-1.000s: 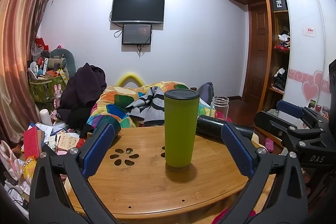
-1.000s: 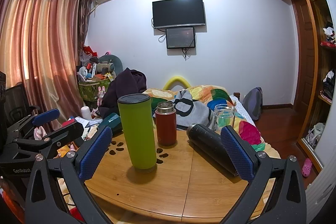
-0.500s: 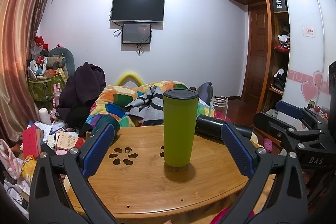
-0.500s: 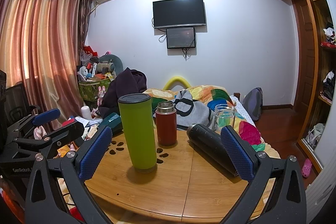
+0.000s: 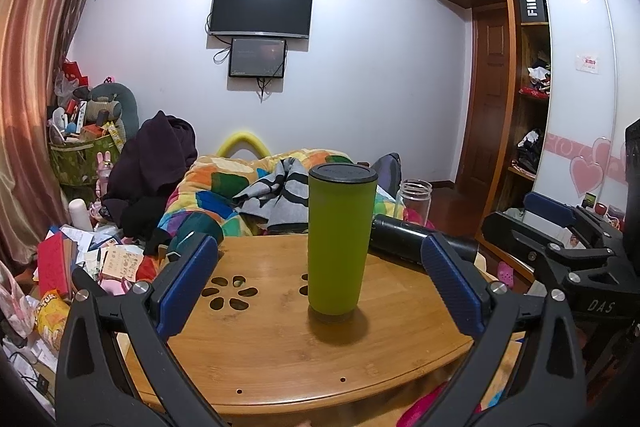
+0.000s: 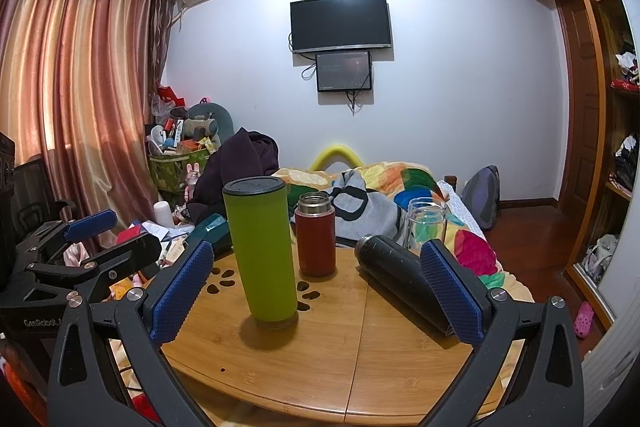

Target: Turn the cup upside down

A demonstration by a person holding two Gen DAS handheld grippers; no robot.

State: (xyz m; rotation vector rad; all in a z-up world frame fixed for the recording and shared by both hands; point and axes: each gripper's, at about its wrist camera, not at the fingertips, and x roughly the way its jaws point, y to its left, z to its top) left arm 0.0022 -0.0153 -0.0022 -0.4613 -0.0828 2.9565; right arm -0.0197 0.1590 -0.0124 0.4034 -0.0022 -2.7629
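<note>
Left gripper [image 5: 320,291] and right gripper [image 6: 316,291] were both spread wide and empty. Cup [image 5: 340,243] stood upright on worktop [image 5: 280,359], directly ahead of the left gripper. Rigid, smooth, probably slippery; best gripped mid-body.

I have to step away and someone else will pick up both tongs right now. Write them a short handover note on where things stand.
Left tongs: open, empty, aimed at the green cup, which stands between the jaws but further out, untouched.
Right tongs: open, empty, short of the table edge.
The green cup stands on the wooden table, dark end up. Behind it are a red flask and a glass jar, both upright; a black bottle lies on its side to the right.
Done: nothing gripped yet.
Left: grip the green cup, turn it over, set it down.
</note>
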